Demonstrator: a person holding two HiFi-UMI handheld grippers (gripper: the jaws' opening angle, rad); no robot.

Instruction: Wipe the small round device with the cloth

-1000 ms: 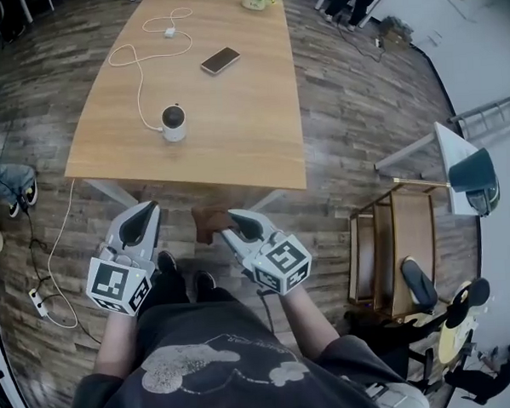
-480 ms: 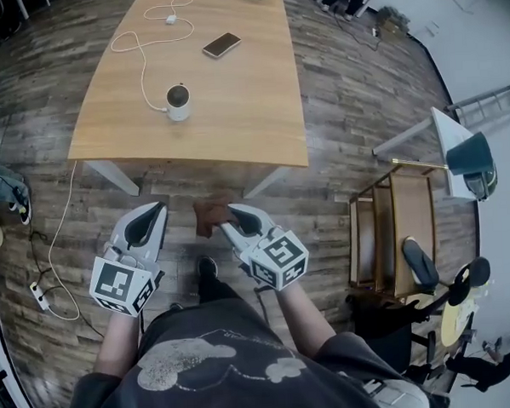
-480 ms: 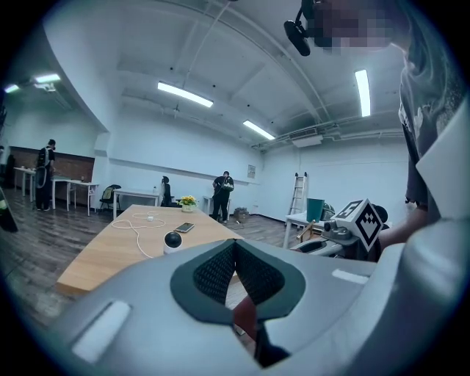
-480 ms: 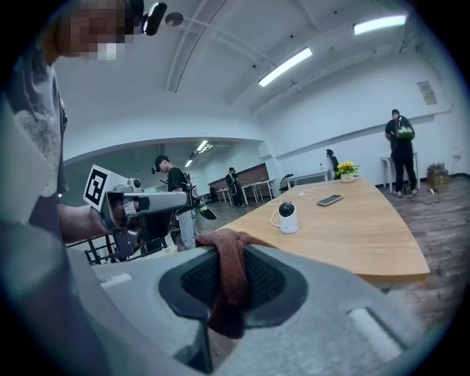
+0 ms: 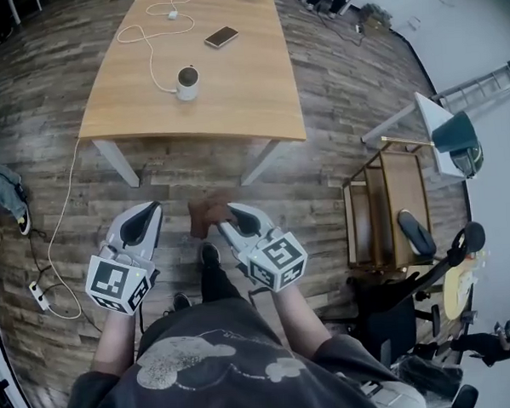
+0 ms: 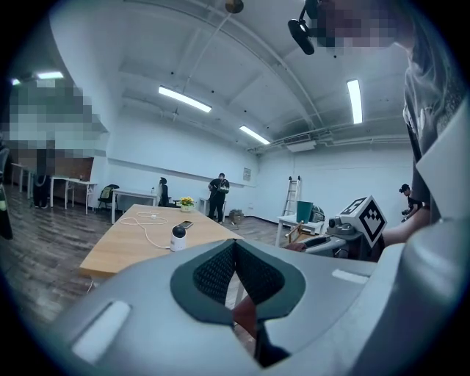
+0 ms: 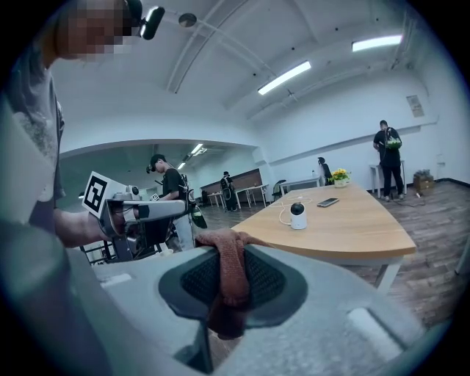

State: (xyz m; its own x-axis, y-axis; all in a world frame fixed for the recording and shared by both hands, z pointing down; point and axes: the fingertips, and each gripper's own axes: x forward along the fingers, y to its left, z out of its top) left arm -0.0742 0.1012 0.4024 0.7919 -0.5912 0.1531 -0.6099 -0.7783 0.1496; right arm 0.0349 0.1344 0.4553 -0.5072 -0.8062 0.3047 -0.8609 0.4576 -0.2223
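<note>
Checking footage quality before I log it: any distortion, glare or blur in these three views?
Head view: strong fisheye, the table edges bow, no motion blur. Left gripper view: dark round vignette, ceiling light strips blown out. Right gripper view: same vignette, cloth up close slightly soft, small round device distant but sharp.

I see bare floor (image 5: 321, 165) between me and the table (image 5: 241, 97). The small round device (image 5: 187, 82) stands near its front edge, cable (image 5: 149, 59) trailing behind it; the phone (image 5: 221, 37) lies well beyond.
</note>
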